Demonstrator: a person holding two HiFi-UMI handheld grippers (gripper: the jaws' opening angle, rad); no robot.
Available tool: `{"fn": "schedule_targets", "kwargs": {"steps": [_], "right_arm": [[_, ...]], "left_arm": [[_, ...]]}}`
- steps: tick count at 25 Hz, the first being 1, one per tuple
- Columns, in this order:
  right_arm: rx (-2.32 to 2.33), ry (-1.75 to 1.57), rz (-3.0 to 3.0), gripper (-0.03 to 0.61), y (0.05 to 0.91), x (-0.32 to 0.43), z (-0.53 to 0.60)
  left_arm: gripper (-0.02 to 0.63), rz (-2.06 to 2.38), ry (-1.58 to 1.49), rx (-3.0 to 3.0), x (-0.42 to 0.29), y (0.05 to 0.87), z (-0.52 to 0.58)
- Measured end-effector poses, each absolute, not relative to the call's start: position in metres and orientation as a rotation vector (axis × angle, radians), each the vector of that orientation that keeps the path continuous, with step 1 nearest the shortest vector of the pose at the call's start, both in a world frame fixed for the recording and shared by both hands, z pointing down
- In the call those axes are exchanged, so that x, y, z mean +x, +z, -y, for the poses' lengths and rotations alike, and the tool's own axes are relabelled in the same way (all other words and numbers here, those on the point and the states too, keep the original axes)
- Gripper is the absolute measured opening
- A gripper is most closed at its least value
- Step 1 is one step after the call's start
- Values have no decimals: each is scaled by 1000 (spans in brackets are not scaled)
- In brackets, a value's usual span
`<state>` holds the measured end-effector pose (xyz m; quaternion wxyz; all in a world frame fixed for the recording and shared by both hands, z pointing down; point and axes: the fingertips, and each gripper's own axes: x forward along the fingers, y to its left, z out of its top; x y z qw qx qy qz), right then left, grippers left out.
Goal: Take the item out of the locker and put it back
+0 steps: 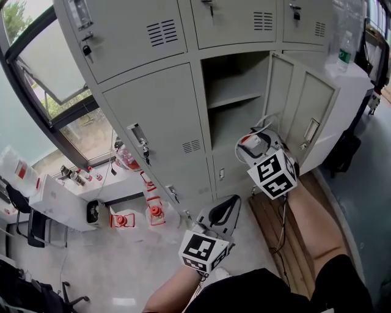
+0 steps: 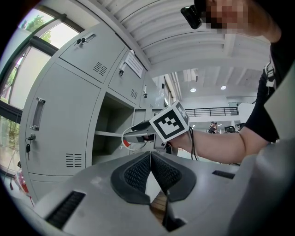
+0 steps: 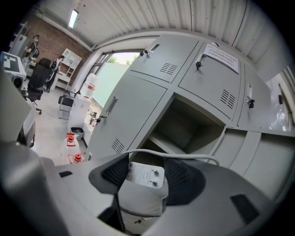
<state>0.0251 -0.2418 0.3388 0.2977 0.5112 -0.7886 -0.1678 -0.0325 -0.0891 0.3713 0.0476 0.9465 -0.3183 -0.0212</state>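
Adapter (image 3: pixel 143 171): lower body hidden behind right gripper (image 3: pixel 148 177) jaws; label print too small to read. Notice (image 3: pixel 222 57), 1 o'clock: text illegible. Head view: top locker row (image 1: pixel 244 18) cut off at 12 o'clock; marker cube (image 1: pixel 275 173) hides jaws.

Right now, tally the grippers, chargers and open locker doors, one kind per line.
Grippers: 2, the left gripper and the right gripper
Chargers: 1, the charger between the right gripper's jaws
Open locker doors: 1, the open locker door
Total: 4
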Motion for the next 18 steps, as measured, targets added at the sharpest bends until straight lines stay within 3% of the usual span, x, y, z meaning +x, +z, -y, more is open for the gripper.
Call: {"fn": "schedule_targets", "kwargs": {"steps": [18], "right_arm": [[1230, -471, 2256, 291, 338, 60, 141]], "left_arm": [[17, 1082, -15, 2814, 39, 383, 17]]}}
